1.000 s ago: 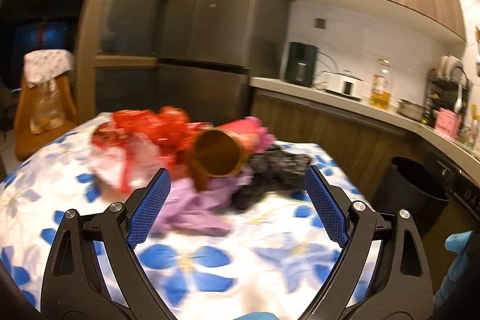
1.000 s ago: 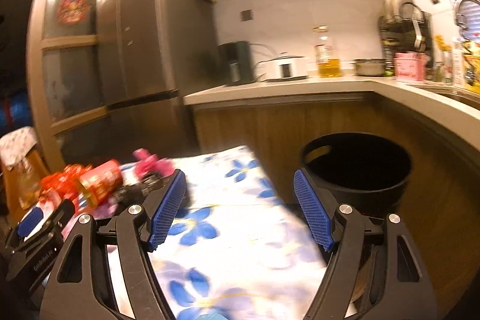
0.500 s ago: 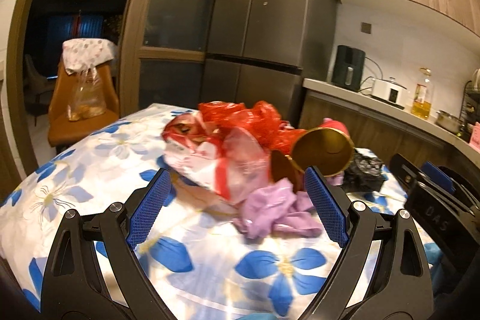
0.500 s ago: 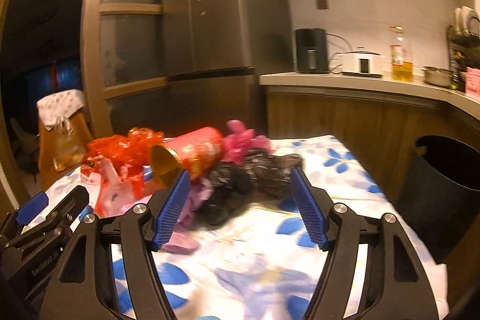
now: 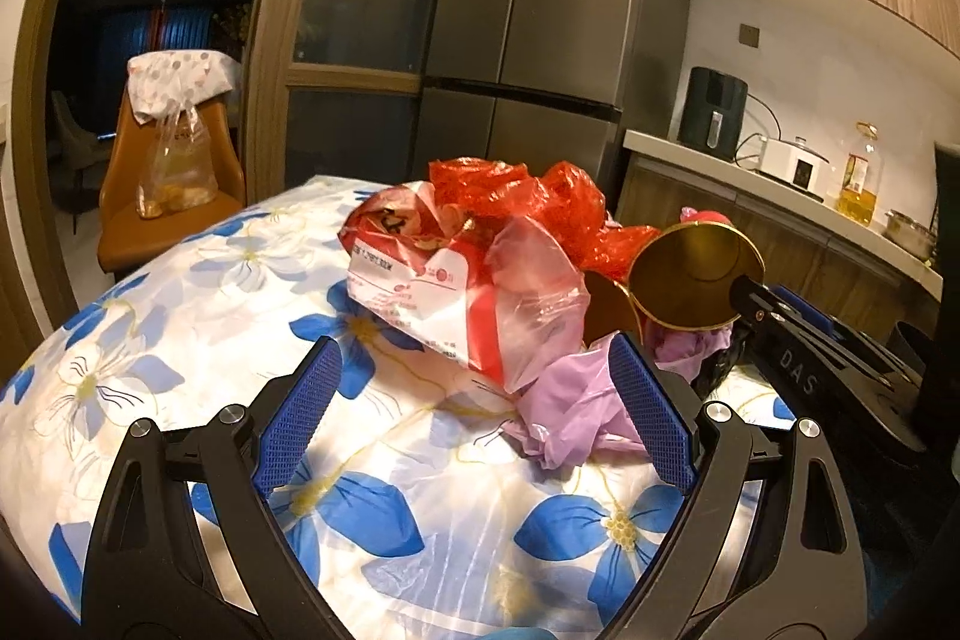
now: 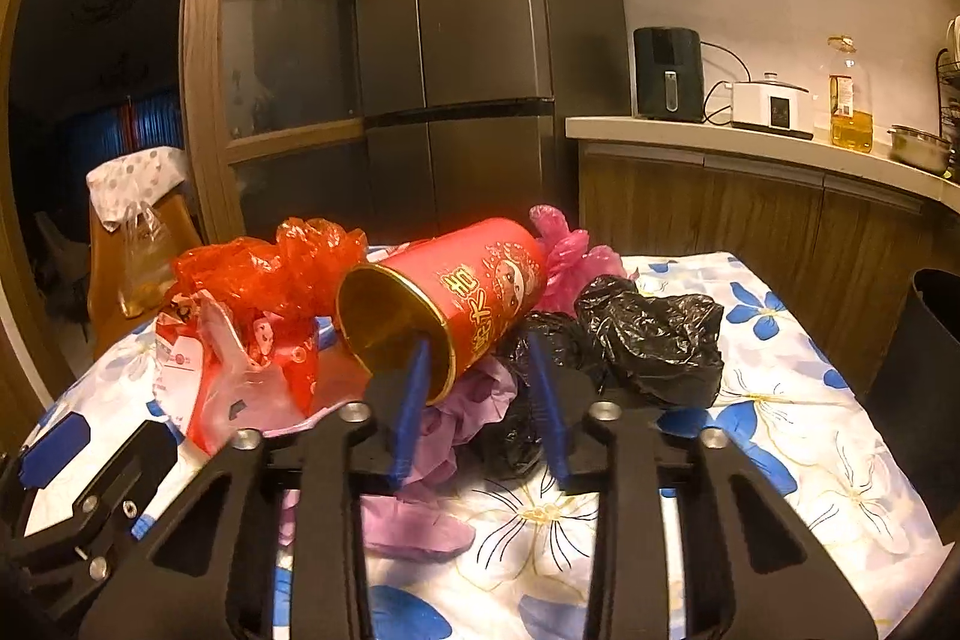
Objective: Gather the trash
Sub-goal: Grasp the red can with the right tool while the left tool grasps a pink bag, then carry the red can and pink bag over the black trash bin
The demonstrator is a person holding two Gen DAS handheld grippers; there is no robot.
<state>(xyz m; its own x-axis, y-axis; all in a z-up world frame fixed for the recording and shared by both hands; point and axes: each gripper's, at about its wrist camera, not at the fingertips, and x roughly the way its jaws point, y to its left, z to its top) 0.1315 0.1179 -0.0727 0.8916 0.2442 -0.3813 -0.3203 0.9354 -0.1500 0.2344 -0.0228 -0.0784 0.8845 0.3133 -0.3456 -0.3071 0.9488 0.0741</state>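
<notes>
A pile of trash lies on the flowered tablecloth (image 6: 780,430): a red paper cup (image 6: 456,304) with a gold inside, on its side; crumpled red plastic (image 6: 264,268); a red-and-white wrapper (image 5: 432,286); a lilac bag (image 5: 576,406); a black bag (image 6: 654,334); pink plastic (image 6: 564,244). My right gripper (image 6: 480,388) has its jaws narrowed around the cup's rim, one finger inside the mouth; I cannot tell whether they press on it. My left gripper (image 5: 474,412) is open and empty, just before the wrapper and lilac bag.
A black bin (image 6: 924,376) stands right of the table. Behind are a dark fridge (image 6: 468,40), a counter (image 6: 750,142) with appliances and an oil bottle, and an orange chair (image 5: 168,184) with a bag at far left.
Both grippers have swung left and closer to the trash pile. My right gripper's jaws have narrowed from wide open to around the cup's rim.
</notes>
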